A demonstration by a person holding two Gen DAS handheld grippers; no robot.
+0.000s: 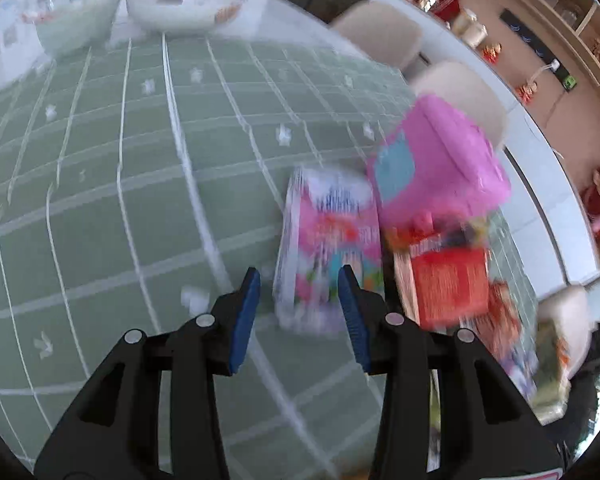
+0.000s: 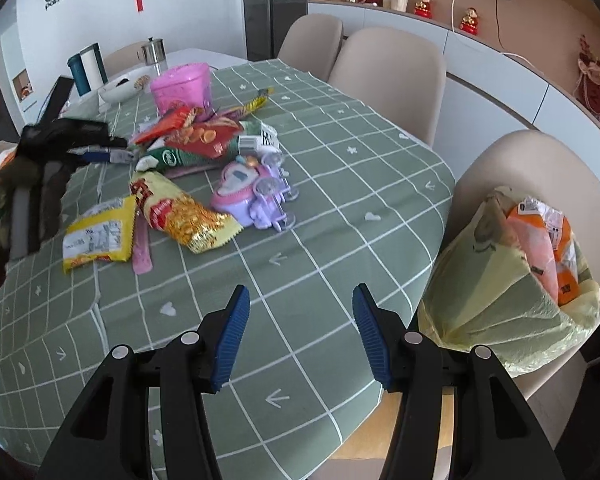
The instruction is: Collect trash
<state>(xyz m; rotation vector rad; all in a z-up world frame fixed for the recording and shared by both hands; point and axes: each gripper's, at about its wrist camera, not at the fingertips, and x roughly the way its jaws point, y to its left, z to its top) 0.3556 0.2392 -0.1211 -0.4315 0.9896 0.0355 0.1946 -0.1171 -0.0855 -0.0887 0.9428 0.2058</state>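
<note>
We have some wrappers already in the trash bag (image 2: 512, 280) on the chair; the snack wrappers (image 2: 172, 168) are left piled on the tabletop (image 2: 340, 184). Left gripper (image 1: 300, 304) and right gripper (image 2: 298, 332) gape empty.

Beige chairs (image 2: 388, 76) ring a green-checked table (image 2: 320, 200); white wall (image 2: 100, 8).

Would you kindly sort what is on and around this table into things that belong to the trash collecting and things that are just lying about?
For the job:
- yellow wrapper
- gold noodle packet
- red chip bag
- green wrapper
- trash bag on the chair
- left claw, right claw

Lying about:
- purple toy
- pink tub
- white bowl
- metal pot
</note>
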